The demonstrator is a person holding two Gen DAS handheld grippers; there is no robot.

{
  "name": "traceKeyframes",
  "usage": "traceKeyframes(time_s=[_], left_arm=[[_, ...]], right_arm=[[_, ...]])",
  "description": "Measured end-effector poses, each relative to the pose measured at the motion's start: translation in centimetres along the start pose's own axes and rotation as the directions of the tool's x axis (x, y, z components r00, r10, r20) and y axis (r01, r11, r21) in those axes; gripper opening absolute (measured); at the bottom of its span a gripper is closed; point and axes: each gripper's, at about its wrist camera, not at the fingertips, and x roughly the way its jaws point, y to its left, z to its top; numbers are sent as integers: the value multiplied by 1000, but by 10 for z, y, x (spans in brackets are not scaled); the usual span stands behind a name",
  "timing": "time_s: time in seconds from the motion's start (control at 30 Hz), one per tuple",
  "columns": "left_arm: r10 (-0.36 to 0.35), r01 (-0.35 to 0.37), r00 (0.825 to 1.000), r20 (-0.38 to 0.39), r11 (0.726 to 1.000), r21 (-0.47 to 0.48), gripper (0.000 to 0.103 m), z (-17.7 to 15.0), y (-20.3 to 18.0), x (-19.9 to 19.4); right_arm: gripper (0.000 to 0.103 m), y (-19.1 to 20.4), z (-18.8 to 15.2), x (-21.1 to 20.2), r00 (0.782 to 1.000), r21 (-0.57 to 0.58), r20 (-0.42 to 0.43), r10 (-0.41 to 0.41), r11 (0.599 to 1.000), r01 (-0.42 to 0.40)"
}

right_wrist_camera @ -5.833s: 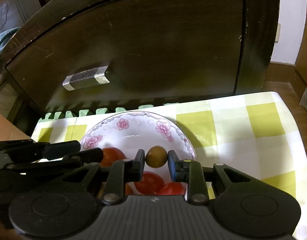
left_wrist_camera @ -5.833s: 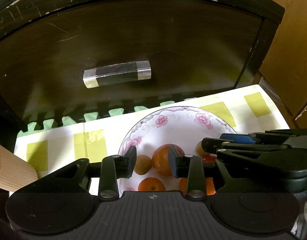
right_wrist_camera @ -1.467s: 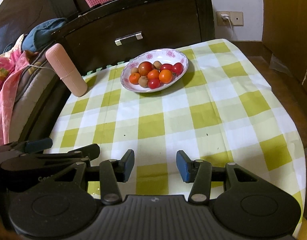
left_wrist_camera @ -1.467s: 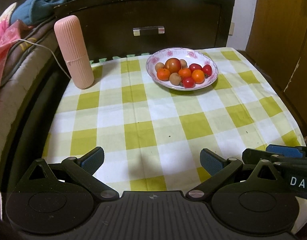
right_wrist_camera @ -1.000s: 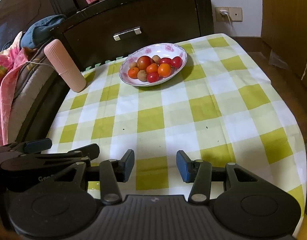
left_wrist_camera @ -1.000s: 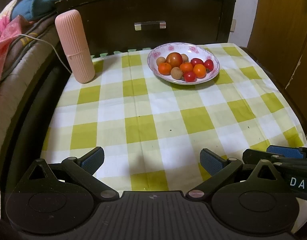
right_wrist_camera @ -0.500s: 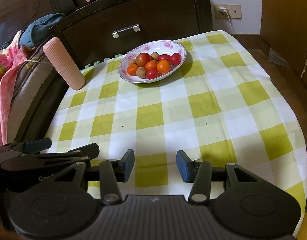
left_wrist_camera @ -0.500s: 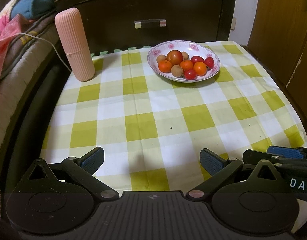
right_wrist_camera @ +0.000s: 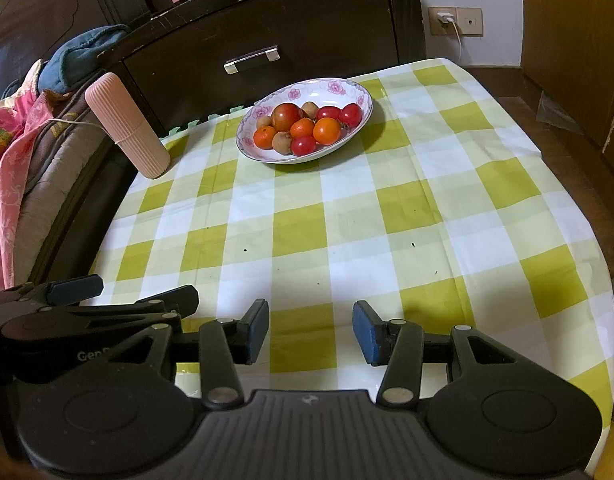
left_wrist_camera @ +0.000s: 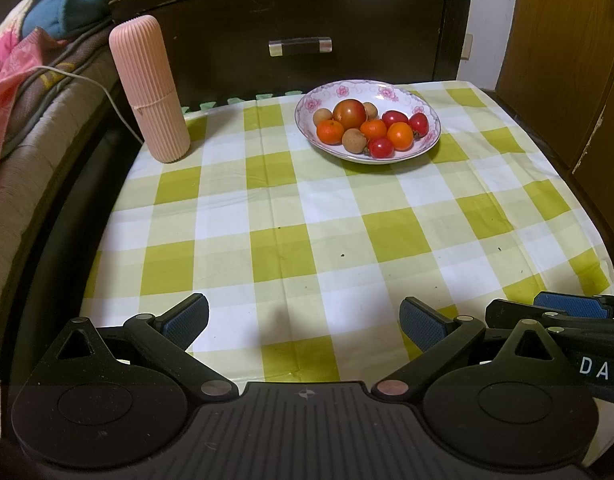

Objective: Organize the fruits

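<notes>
Lettering "DAS" shows on right tongs [left_wrist_camera: 569,312] body.

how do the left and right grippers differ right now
The left gripper has its jaws spread wide; the right gripper has its jaws much closer together, though still apart. The left gripper's fingers splay outward; the right gripper's fingers face each other squarely. Both are empty, over the near edge of the checked cloth, far from the plate.
</notes>
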Motion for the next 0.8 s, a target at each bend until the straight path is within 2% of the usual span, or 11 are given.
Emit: traceKeyframes(time_s=[0.8], left_arm=[[-2, 2, 1000, 4, 1000, -4, 102, -1, 3, 0]], right_arm=[[44, 1, -2, 1, 1000, -6, -4, 4, 1000, -4]])
